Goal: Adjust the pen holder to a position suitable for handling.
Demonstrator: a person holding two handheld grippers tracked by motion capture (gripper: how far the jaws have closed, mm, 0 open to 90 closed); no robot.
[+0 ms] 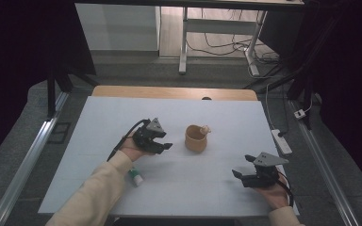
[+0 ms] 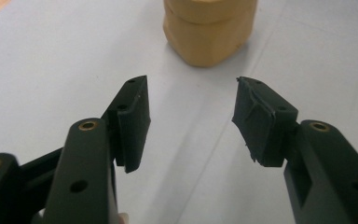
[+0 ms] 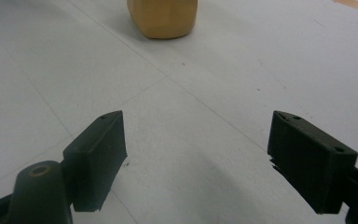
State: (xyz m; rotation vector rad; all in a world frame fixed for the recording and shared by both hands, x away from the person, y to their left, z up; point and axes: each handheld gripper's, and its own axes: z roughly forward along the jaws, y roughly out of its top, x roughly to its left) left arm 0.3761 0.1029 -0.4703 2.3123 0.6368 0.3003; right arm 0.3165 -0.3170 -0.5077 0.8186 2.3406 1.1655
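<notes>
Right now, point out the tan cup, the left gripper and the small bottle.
tan cup (image 1: 196,139): high view, on its side wall.
left gripper (image 1: 166,141): high view, between its open fingertips.
small bottle (image 1: 135,177): high view, on its body.

A small white and green thing (image 1: 135,178) lies on the white table (image 1: 226,117), and past the table are a desk leg (image 1: 183,44) and wires (image 1: 226,47).

Light was dim and bluish; the table (image 1: 122,122) stayed the brightest area while the surroundings fell to near black. Shadows lay soft. Both gripper views looked slightly blurred, without glare
</notes>
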